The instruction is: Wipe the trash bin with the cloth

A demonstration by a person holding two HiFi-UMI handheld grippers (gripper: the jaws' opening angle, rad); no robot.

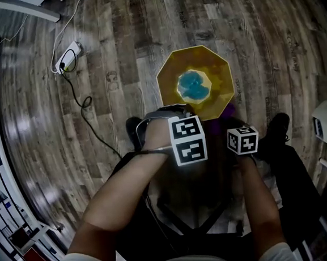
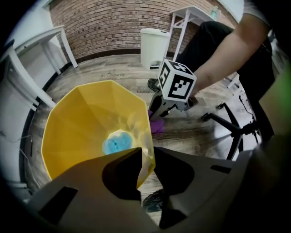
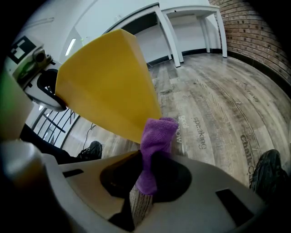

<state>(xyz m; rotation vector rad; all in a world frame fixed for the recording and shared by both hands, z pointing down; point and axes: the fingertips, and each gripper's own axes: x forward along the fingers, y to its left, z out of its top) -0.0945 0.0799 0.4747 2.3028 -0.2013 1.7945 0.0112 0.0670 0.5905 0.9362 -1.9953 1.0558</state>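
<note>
The yellow trash bin (image 1: 222,88) stands on the wooden floor with something blue (image 1: 193,84) at its bottom. My left gripper (image 2: 145,157) points steeply down at the near rim. Its jaws are shut on the bin's thin yellow wall (image 2: 91,123), one inside and one outside. My right gripper (image 3: 148,168) is shut on the purple cloth (image 3: 157,134), whose free end touches the bin's outer side (image 3: 109,86). In the left gripper view the cloth (image 2: 157,125) hangs below the right gripper's marker cube (image 2: 177,82), beside the bin.
A white bin (image 2: 153,45) and white tables stand by the brick wall. An office chair base (image 2: 236,127) is close on the right. A power strip with cable (image 1: 69,56) lies on the floor at upper left. The person's shoes (image 1: 133,127) flank the bin.
</note>
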